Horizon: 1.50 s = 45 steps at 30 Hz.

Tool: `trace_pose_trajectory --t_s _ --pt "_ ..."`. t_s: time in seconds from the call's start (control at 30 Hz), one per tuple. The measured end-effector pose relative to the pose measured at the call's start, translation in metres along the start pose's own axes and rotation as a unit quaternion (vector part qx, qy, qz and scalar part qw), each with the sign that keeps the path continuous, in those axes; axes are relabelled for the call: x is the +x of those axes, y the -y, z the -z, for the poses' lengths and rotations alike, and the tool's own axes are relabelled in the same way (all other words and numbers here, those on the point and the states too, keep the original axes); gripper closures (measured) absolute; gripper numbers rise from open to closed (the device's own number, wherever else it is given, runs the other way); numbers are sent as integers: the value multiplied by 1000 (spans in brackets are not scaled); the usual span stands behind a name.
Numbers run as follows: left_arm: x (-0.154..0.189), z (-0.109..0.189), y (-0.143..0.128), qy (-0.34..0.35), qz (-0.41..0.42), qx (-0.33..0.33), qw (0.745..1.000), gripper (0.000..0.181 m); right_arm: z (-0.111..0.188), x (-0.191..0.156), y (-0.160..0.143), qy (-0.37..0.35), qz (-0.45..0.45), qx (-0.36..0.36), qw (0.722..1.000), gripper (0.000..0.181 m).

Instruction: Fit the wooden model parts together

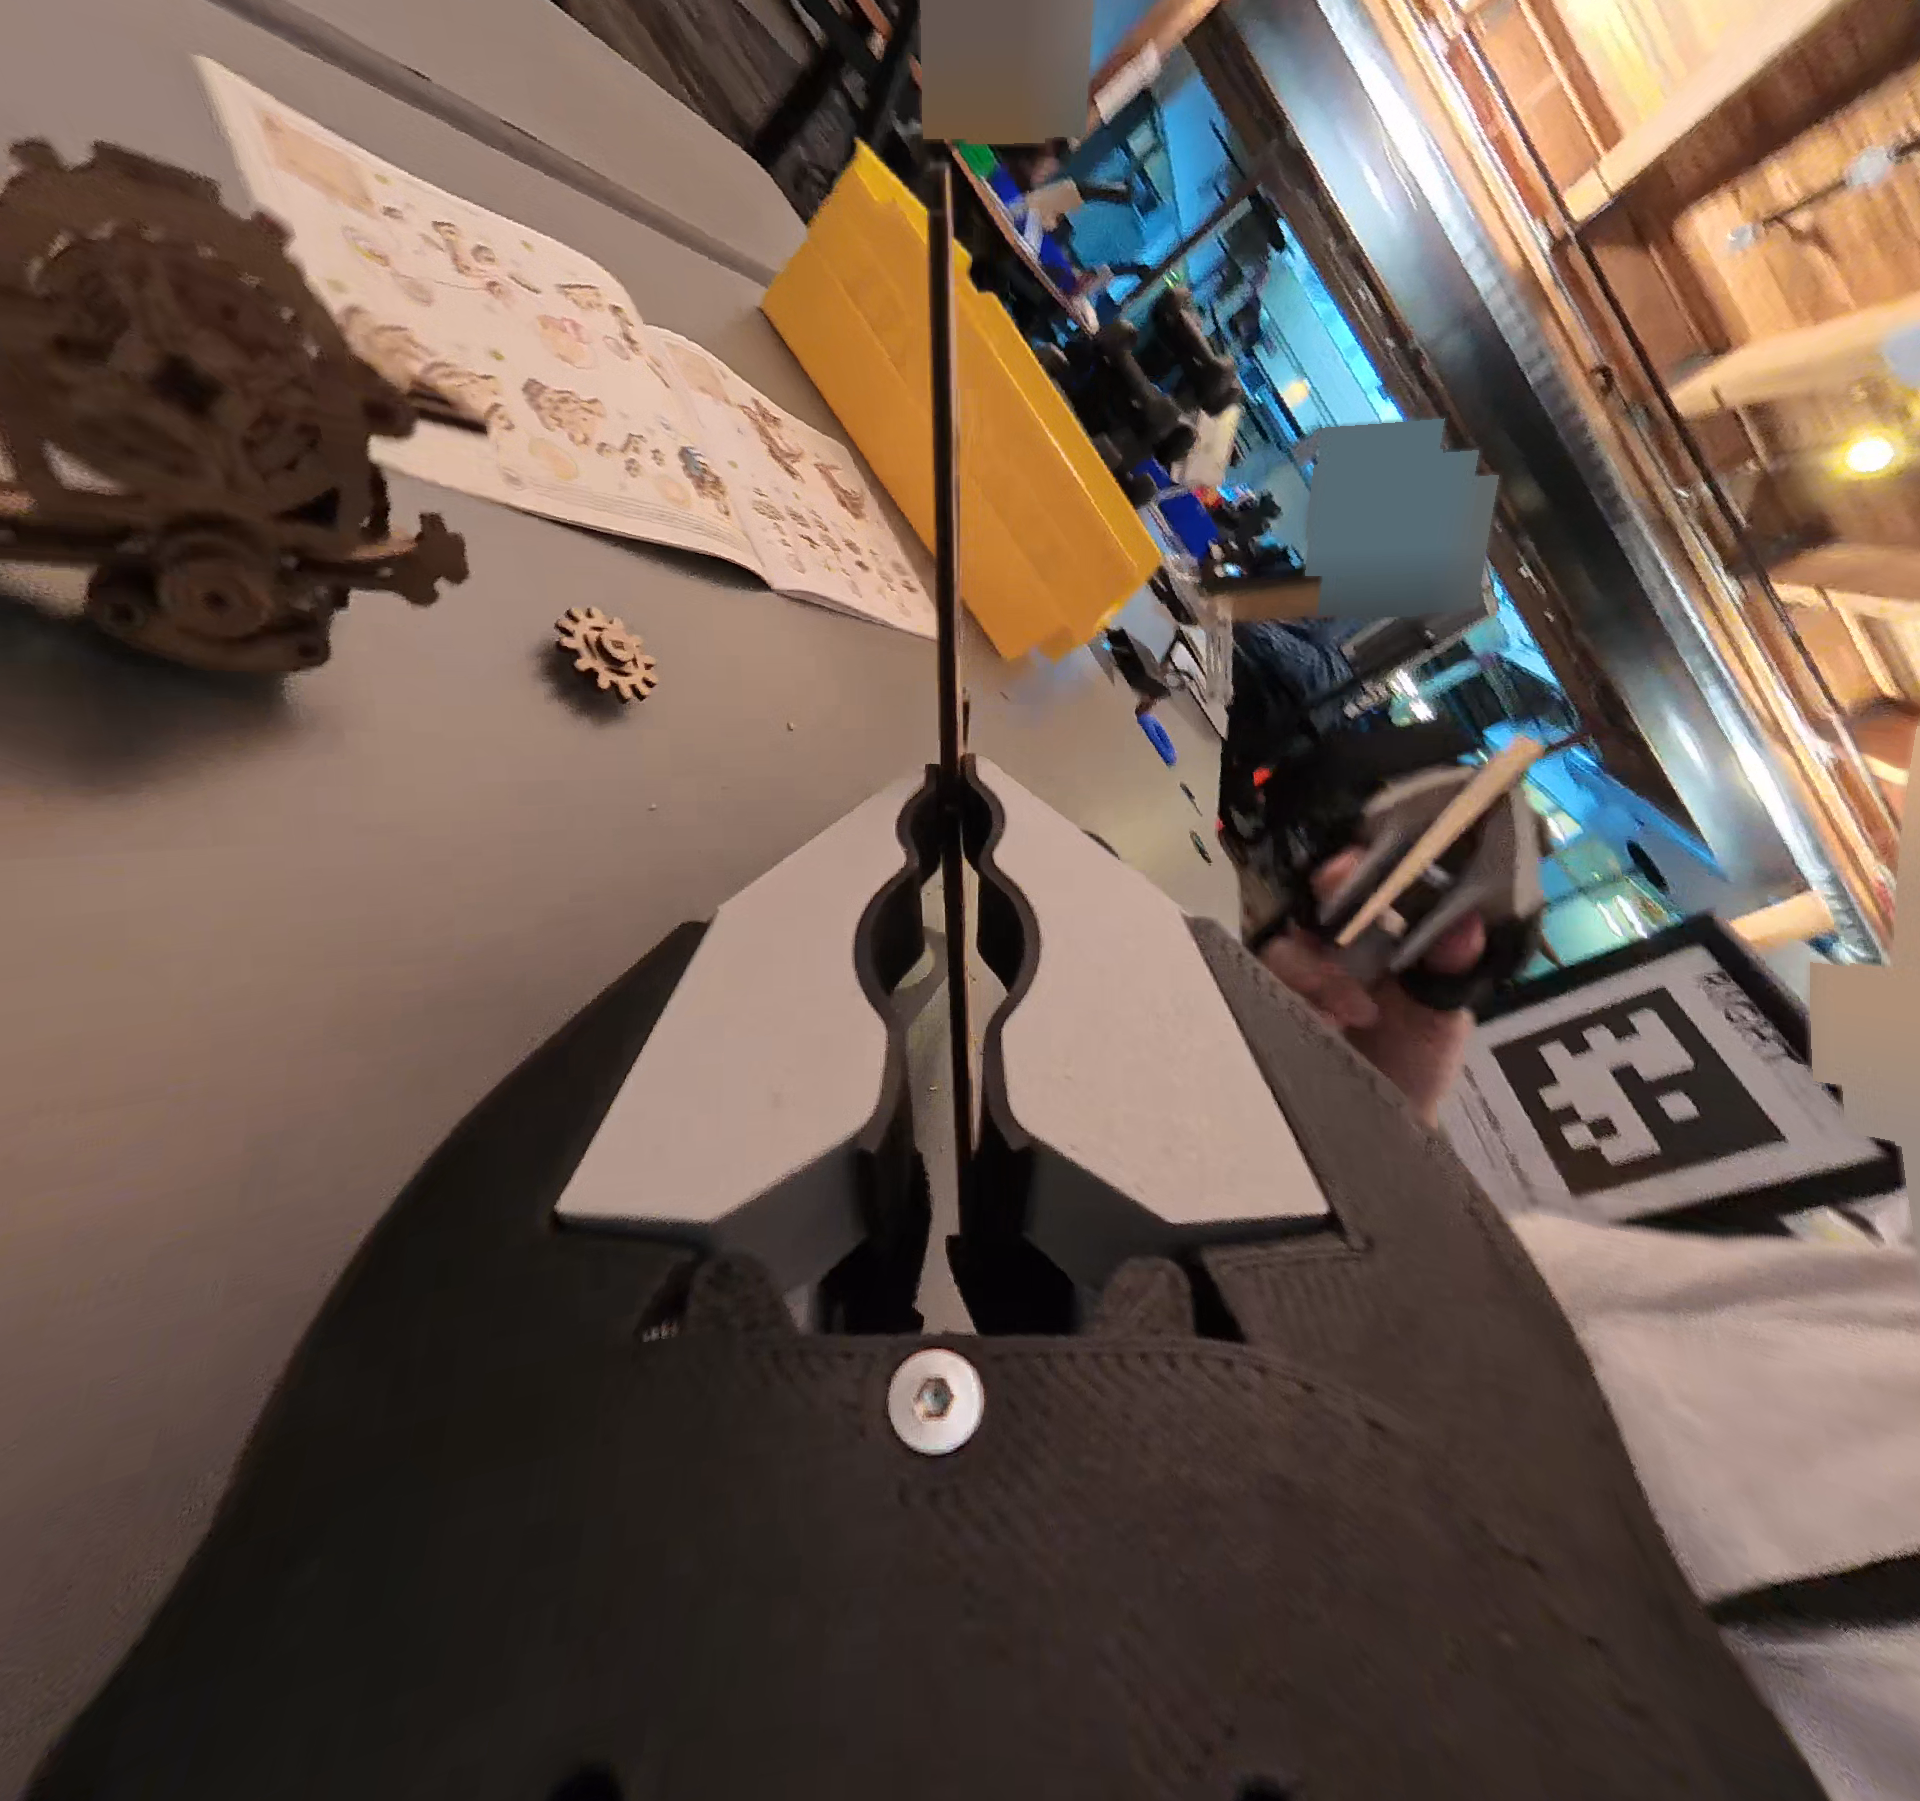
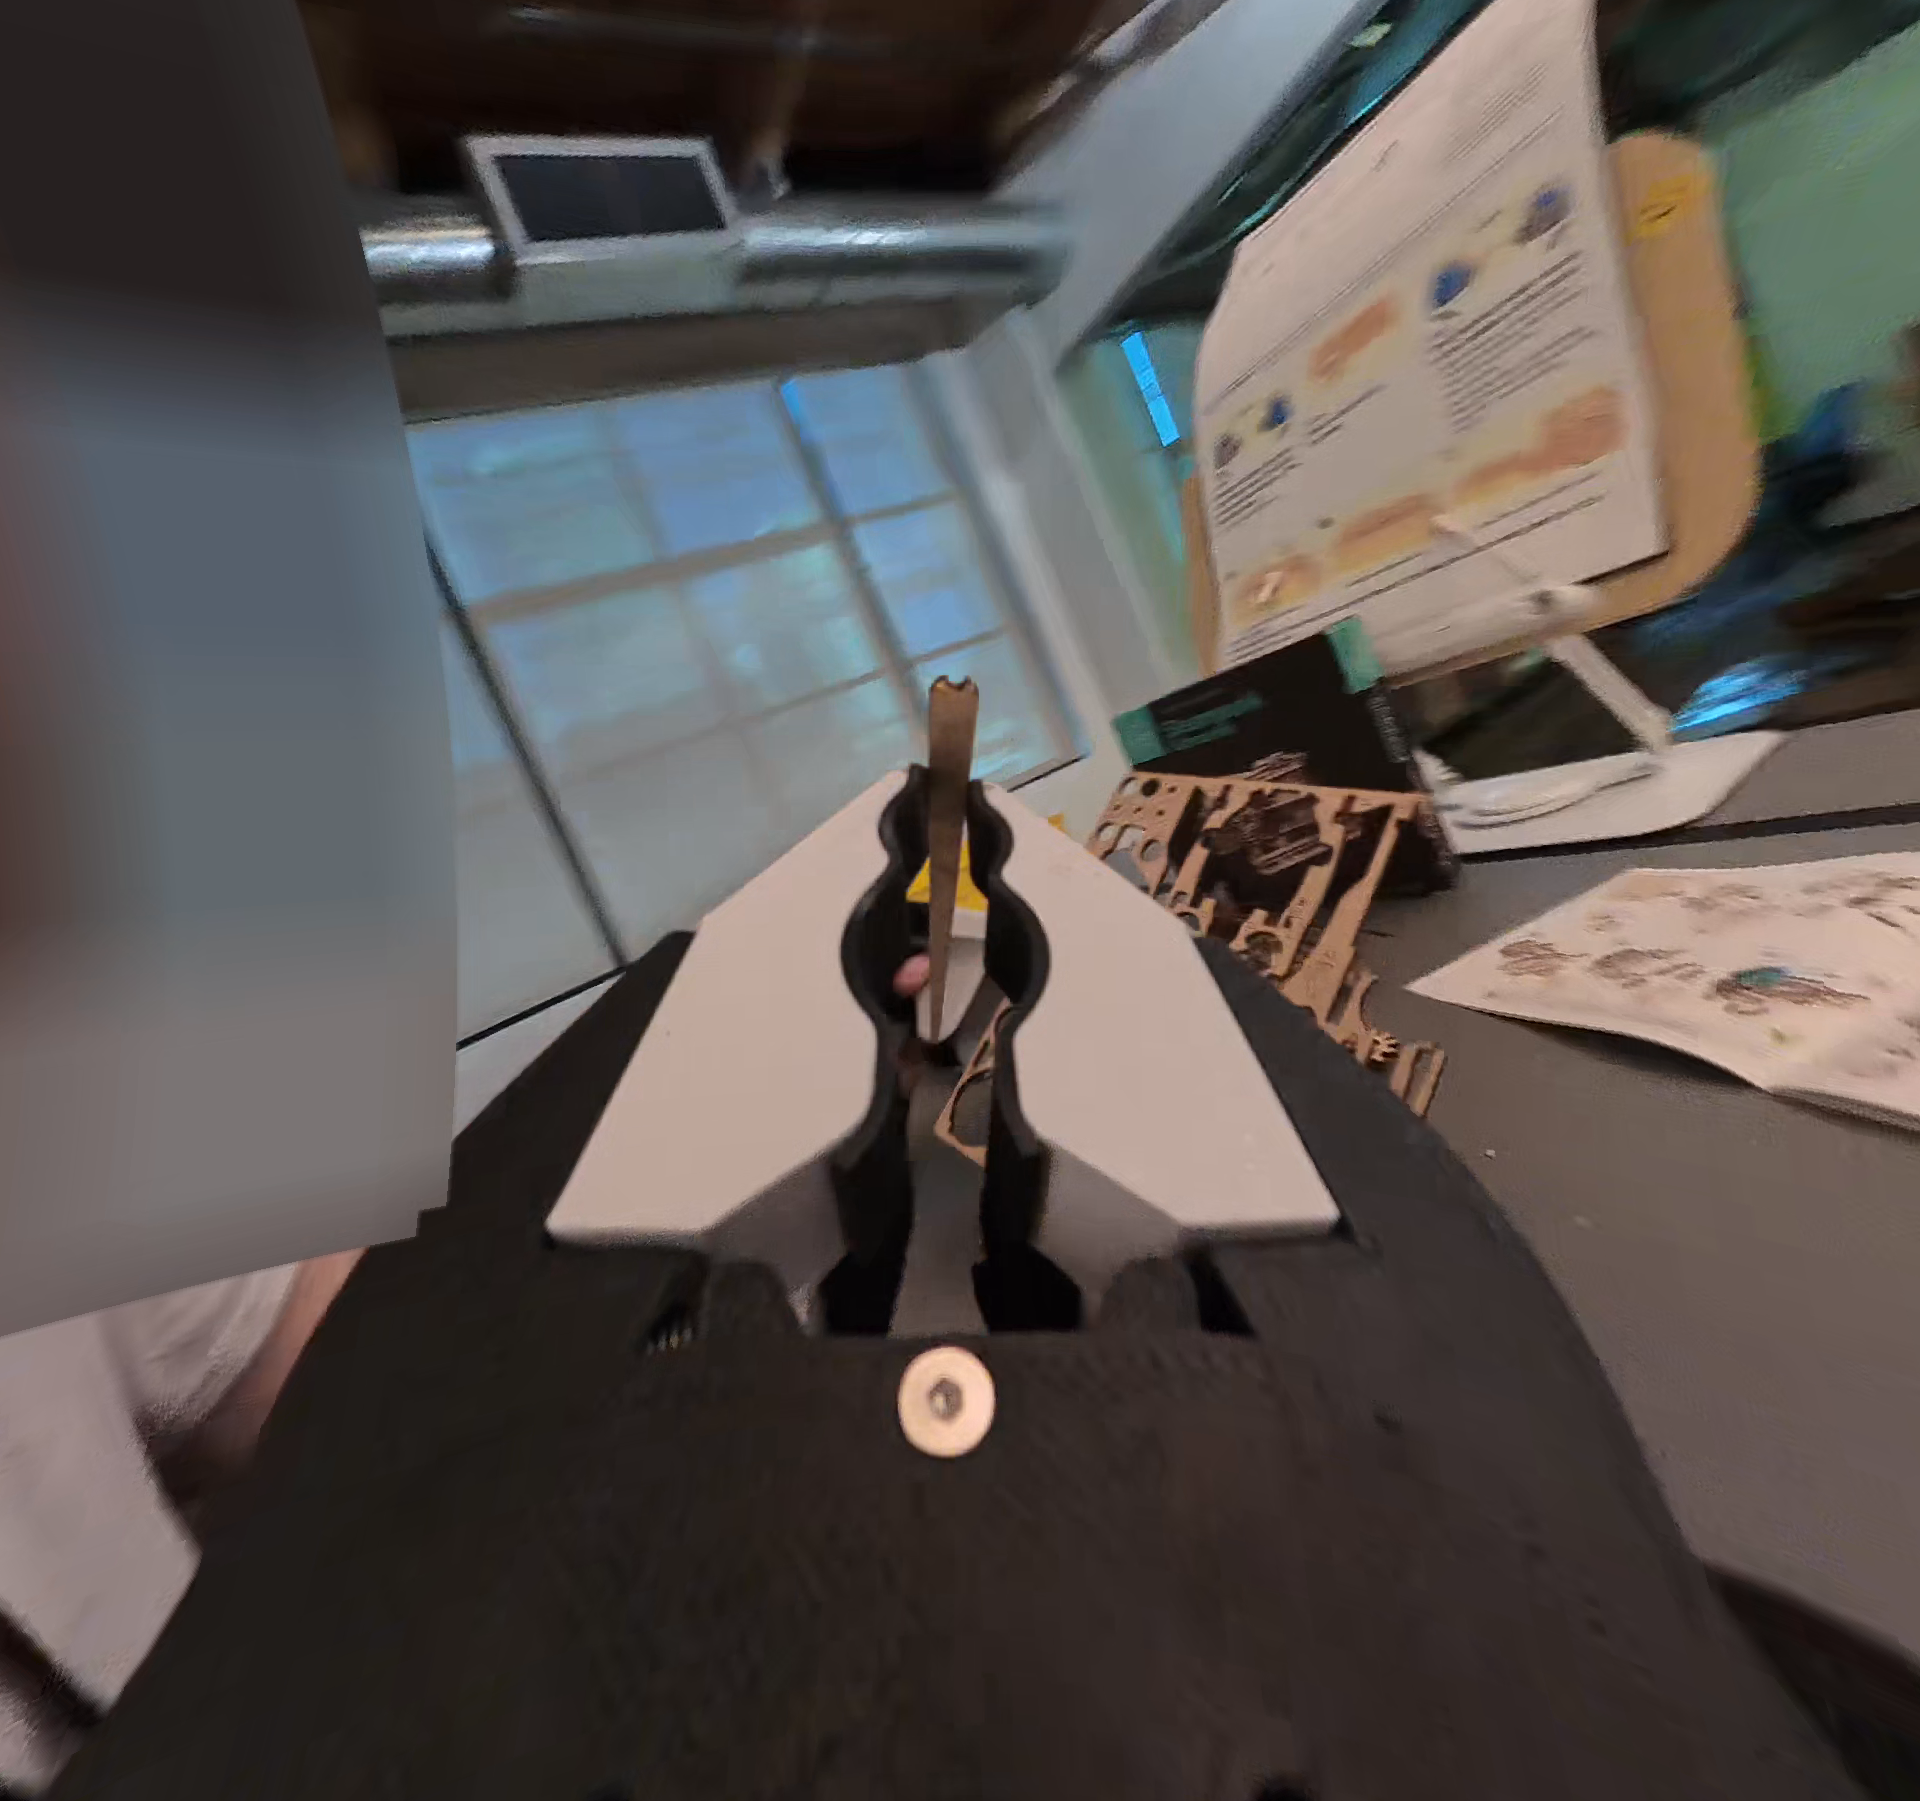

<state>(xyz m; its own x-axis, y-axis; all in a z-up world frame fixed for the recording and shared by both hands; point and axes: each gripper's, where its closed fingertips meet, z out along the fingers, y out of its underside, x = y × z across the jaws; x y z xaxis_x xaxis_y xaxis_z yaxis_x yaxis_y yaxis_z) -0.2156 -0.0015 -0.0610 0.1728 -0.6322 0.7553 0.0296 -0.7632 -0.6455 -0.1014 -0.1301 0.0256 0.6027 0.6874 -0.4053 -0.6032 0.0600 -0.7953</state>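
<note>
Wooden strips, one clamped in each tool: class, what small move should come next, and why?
Probably bring the two held pieces together. The left tool is shut on a thin dark strip seen edge-on; the right tool is shut on a tan notched strip. Both are raised off the grey table and apart, unjoined.

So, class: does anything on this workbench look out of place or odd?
One small wooden gear lies loose on the grey table, apart from the dark assembled model. The punched part sheet leans askew against a dark box. Nothing looks spilled or broken.
</note>
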Motion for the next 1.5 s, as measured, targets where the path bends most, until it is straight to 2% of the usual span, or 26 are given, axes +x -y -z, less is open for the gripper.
trace_pose_trajectory --t_s 0.1,0.2,0.33,0.4,0.6,0.83,0.93,1.03,1.5 --pt "3 5 -12 32 -2 39 999 181 8 -17 -8 -60 82 3 995 178" --pt "10 11 -23 58 -6 97 994 181 12 -19 -18 -99 143 -20 985 178" --pt "13 16 -40 94 -4 157 983 181 9 -24 -53 -103 72 -31 992 178" --pt "10 19 -45 113 1 167 980 181 5 -27 -66 -96 76 -45 991 177" --pt "8 28 -43 136 34 202 969 181 -5 -19 -75 -112 82 -69 988 177" --pt "-5 34 -48 141 80 220 962 181 -15 -12 -84 -117 73 -59 989 178" --pt "-10 37 -50 140 100 225 959 181 -18 -6 -97 -119 54 -78 988 177" --pt "-14 41 -49 138 113 231 956 181 -22 -4 -102 -122 71 -100 985 177" --pt "-22 44 -51 122 160 239 950 181 -30 7 -119 -124 33 -157 979 178"
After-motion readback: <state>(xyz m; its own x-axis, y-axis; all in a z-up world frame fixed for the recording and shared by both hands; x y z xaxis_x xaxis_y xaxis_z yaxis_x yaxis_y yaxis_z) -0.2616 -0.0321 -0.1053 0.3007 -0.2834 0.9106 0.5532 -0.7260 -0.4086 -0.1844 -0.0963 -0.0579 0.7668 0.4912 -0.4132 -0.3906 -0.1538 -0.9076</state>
